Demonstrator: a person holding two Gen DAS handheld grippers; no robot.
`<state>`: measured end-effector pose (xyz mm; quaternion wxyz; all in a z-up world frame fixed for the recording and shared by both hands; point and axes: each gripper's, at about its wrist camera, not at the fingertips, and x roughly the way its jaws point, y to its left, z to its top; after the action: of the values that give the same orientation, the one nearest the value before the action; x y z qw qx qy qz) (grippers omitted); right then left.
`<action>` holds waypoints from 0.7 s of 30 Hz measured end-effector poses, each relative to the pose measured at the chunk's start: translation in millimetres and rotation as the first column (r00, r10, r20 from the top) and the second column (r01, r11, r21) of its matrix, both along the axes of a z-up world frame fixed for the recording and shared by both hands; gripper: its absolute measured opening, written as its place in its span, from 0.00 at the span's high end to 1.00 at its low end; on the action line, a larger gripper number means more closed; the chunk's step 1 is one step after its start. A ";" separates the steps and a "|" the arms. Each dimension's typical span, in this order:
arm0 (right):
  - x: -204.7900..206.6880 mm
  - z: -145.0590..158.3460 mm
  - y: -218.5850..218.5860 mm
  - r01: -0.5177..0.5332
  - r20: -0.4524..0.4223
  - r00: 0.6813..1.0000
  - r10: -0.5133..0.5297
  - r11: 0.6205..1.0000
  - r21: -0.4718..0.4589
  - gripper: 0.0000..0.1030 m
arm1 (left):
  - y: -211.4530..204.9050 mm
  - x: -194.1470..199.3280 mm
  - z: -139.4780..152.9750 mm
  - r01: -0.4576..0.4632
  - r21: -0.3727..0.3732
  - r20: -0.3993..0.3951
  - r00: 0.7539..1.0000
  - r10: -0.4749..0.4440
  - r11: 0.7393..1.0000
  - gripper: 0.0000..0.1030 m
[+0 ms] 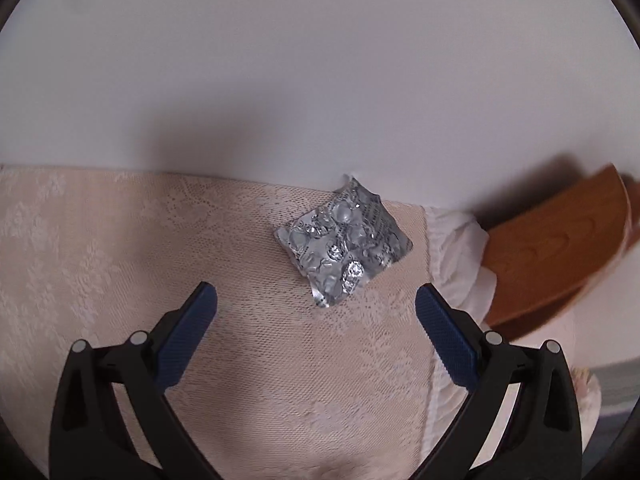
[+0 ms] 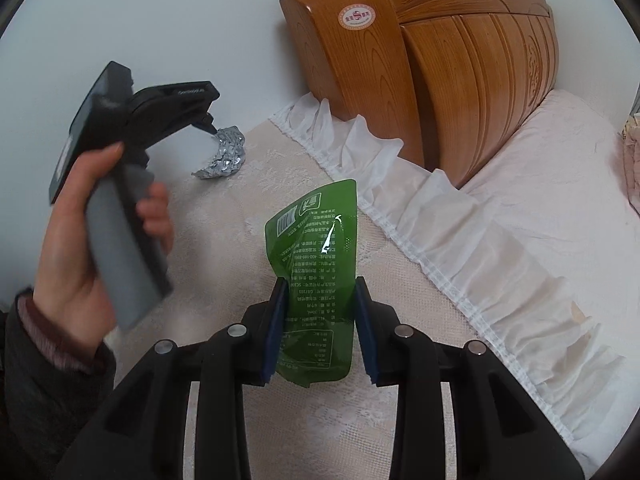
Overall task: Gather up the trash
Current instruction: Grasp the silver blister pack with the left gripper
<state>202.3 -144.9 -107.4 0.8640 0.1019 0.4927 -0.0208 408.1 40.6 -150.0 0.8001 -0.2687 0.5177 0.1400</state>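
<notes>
**Trash collection: blister sheet on the lace cover, pouch in the right gripper**

Left wrist view. The left gripper point(image 1: 316, 304) points down at the lace cover point(image 1: 120, 264). Its jaws stand wide apart and hold nothing. The crumpled silver blister sheet point(image 1: 344, 240) lies on the lace cover, just beyond the fingertips and slightly toward the right-hand finger, apart from both pads. The far corner of the sheet sits at the cover's edge against the white wall point(image 1: 320, 60). The cover's white frill point(image 1: 460, 248) runs along its right side, and part of the wooden headboard point(image 1: 560, 240) shows beyond the frill.

Right wrist view. The right gripper point(image 2: 320, 316) is closed to a narrow gap on the green pouch point(image 2: 316, 264). Both blue pads press the pouch's sides, and the pouch stands upright between them, above the lace cover point(image 2: 240, 208). At the far-left corner of the cover, the left gripper point(image 2: 210, 122), held in the person's left hand point(image 2: 80, 248), has its tip just beside the blister sheet point(image 2: 224, 152); contact cannot be determined. The wooden headboard point(image 2: 440, 80) stands beyond the cover's frill point(image 2: 440, 220).
</notes>
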 end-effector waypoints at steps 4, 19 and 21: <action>-12.1 3.8 -17.1 0.016 -0.015 1.000 -0.016 1.000 -0.017 0.68 | 0.9 6.1 -15.2 -0.224 -0.032 -0.086 0.971 0.221 0.974 0.07; -30.5 7.9 -40.5 -0.003 -0.032 0.999 0.002 0.999 -0.043 0.68 | -24.9 51.6 -47.8 -0.216 0.052 -0.180 0.958 0.222 0.975 0.20; -30.4 10.1 -40.1 -0.006 -0.031 1.000 0.004 0.999 -0.048 0.68 | -29.6 53.2 -43.7 -0.175 0.044 -0.146 0.973 0.180 0.984 0.43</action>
<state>171.9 -185.0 -97.3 0.8586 0.0794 0.5054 -0.0321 461.3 10.9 -193.8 0.7475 -0.2901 0.5479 0.2387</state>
